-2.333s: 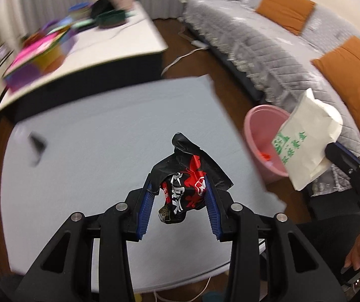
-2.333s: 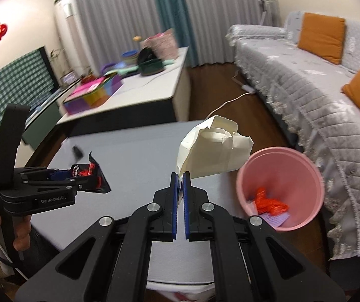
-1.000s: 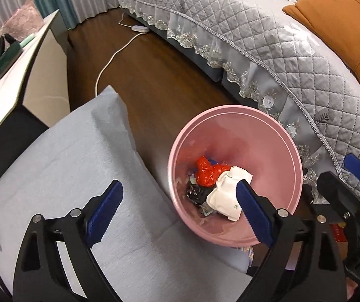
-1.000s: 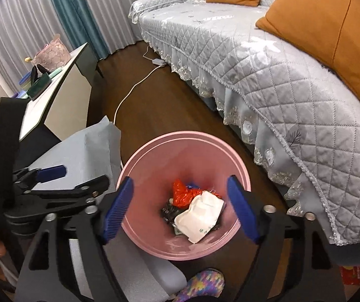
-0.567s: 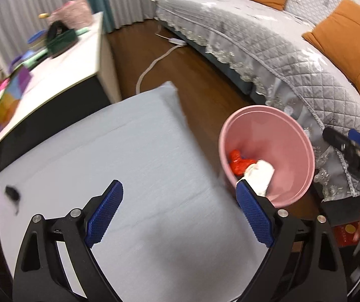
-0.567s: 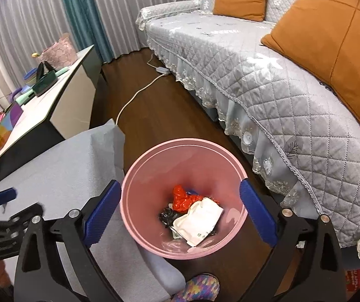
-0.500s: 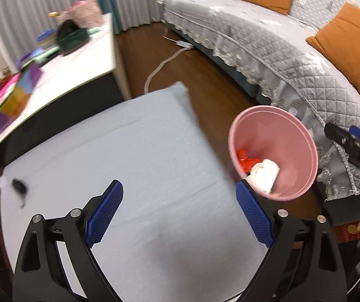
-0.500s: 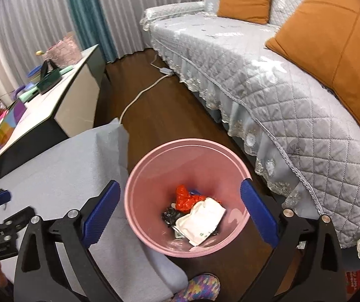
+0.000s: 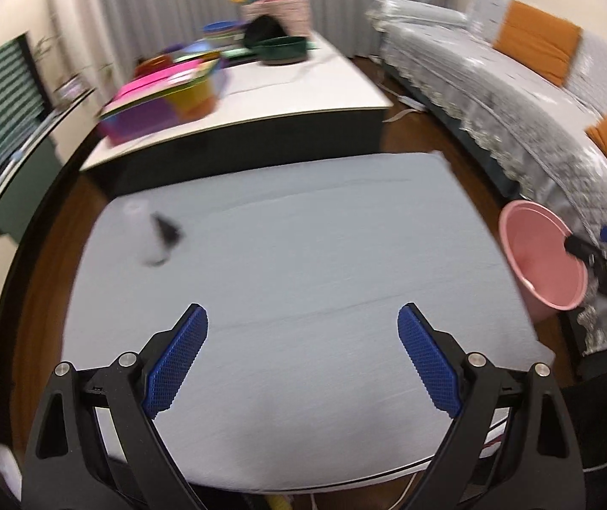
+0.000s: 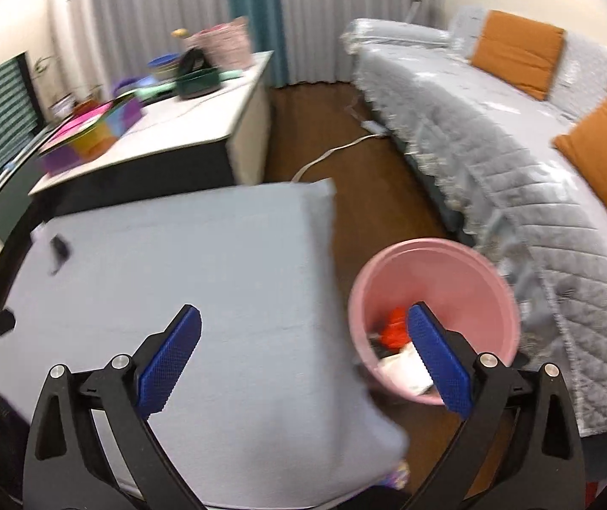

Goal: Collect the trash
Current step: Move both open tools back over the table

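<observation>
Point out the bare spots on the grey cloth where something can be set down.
Nearly the whole grey cloth-covered table is bare, from the near edge to the far edge beside the white side table. Only a small dark scrap sits near the far-left corner. The side table is crowded with colourful boxes.

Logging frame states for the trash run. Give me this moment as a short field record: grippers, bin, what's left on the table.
left gripper: open, nothing between the blue pads
right gripper: open, nothing between the pads
round pink plastic bin: on the wooden floor between the table's corner and the grey quilted sofa
bin contents: crumpled red wrapper, white paper piece, something dark
table with light blue cloth: one small dark scrap near its far left corner, blurred
remaining trash: that dark scrap only, as far as visible
</observation>
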`<state>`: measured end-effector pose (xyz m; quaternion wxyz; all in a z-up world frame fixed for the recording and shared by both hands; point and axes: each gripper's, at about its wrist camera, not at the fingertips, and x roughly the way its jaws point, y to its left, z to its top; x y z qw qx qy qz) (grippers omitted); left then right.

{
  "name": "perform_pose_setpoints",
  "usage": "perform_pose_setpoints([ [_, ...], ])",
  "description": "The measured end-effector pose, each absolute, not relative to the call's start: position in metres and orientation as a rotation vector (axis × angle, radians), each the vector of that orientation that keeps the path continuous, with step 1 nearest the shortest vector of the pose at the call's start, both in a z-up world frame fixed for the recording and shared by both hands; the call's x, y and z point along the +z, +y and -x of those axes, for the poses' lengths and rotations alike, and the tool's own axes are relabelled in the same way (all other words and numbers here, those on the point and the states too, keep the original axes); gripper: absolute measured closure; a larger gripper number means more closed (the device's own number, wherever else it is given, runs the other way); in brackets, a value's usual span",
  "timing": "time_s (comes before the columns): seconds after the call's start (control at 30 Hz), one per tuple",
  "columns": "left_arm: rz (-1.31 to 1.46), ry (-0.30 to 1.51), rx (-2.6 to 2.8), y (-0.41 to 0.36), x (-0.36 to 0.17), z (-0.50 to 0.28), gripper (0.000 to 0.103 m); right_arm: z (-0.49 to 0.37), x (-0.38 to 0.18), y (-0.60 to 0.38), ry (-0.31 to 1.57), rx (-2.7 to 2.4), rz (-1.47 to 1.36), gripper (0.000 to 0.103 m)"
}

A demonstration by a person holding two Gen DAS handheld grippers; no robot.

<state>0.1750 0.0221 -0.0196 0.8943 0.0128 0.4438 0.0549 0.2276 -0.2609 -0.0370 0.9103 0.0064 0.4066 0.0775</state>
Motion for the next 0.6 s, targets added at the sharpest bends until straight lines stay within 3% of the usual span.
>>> perform_pose_setpoints([
  [0.37, 0.063, 0.952, 0.271, 0.118, -0.04, -0.145, 0.015, -0.201, -0.05, -0.139, 0.904, 0.394, 0.079, 0.007],
  [0.6, 0.16, 1.005, 0.258, 0.179, -0.054, -0.171, 0.015, -0.202, -0.046, -0.098, 0.901, 0.462, 0.135, 0.007],
])
